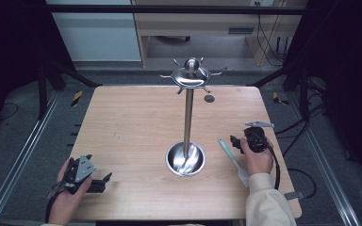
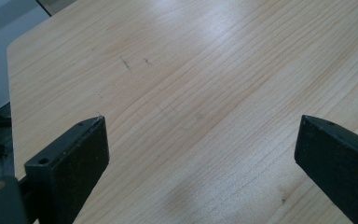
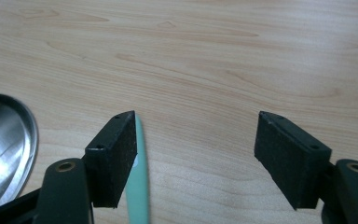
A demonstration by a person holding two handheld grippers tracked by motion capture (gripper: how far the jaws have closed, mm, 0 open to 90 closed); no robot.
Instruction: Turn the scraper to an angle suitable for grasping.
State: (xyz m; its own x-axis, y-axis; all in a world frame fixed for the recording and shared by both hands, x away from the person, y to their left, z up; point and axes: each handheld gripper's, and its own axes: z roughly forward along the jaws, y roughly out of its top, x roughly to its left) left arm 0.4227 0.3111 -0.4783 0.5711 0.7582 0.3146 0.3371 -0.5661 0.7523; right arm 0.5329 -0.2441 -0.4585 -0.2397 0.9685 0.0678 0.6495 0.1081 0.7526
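While the right gripper [image 1: 237,141] sits low over the wooden table [image 1: 132,127], its jaws are spread wide with nothing pinched between them, and the pale green spatula [image 1: 232,161] lies flat on the wood right by it. From the right gripper view, the spatula's handle [image 3: 137,186] runs alongside the inner face of the jaw on that view's left side, just beside it (can't tell if it's actually touching, it's super close), while the other jaw stands well apart from it over bare wood. Past that same near jaw you can see the rim of the shiny metal stand's round base [image 3: 9,144], so the stand [image 1: 187,117] is just off to that side of the gripper, with its tall pole and hooked top rising up from the middle of the table. Over at the near left corner, the left gripper [image 1: 104,179] rests in the person's hand, jaws also spread wide, and in the left gripper view there's just plain wood grain between them.
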